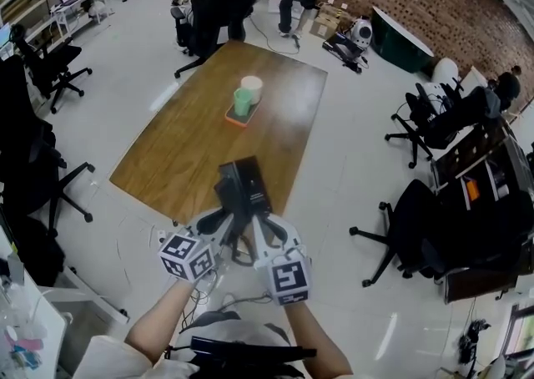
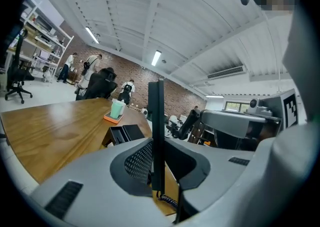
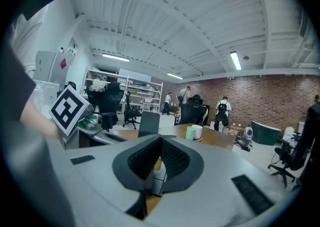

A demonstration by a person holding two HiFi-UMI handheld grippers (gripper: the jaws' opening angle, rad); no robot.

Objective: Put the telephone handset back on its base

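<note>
**Handset in the left jaws, base waiting just beyond**

The left gripper [image 2: 156, 151] is clamped on the flat black telephone handset [image 2: 155, 121]. Its meshed pads press both faces, and the handset stands upright and edge-on between them. A black coiled cord [image 2: 167, 201] trails from its lower end. The right gripper [image 3: 159, 143] sits just beside it on the right, jaws drawn together at the tips with nothing clearly held. The handset shows only as a dark slab beyond and to the left of them.

The handset is carried over the near edge of the long brown wooden table [image 1: 192, 144], not yet on its cradle. The low black telephone base [image 2: 122, 133] lies on the tabletop a little farther off and to the left. Far along the table, a pale green cup [image 1: 242, 102] and a white cup [image 1: 251, 87] stand on a small orange tray [image 1: 240, 116], well apart from the work.

The step in hand looks like the carry toward the base. The next move likely calls for tipping the handset from upright to flat, lining it up over the cradle, lowering it in, then opening the left jaws, with care that the cord does not snag
</note>
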